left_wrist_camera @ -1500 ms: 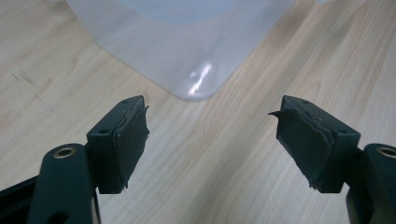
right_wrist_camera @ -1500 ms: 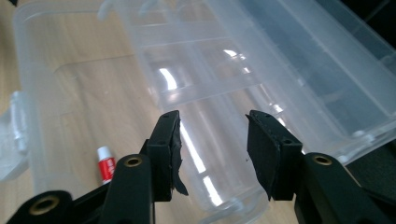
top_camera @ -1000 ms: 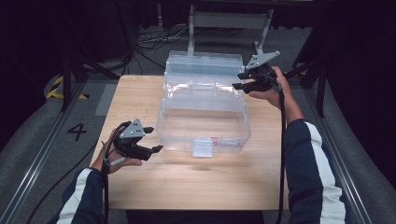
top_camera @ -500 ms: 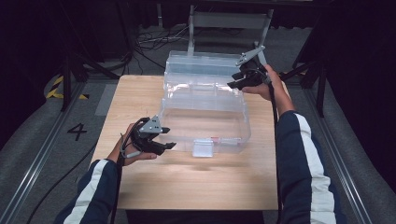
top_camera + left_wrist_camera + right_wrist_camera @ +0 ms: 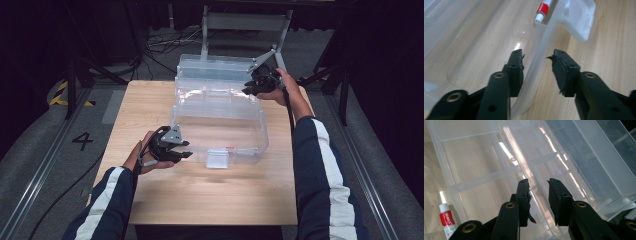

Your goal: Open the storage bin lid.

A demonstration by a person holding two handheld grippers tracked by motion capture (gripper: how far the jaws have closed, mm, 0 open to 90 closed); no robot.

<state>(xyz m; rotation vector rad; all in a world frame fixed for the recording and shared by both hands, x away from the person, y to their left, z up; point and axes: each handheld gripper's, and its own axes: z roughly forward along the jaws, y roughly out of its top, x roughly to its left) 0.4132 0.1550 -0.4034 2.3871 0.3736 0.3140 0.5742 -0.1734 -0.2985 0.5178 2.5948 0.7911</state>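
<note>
One clear plastic box (image 5: 220,112), one red-and-white tube (image 5: 543,9), two grippers — left (image 5: 175,150), right (image 5: 257,86).

Dark room, grey floor (image 5: 45,165), cables (image 5: 160,42), metal frame (image 5: 245,22)

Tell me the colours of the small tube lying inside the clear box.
Red and white tube, white cap; clearest in the left gripper view.
</note>
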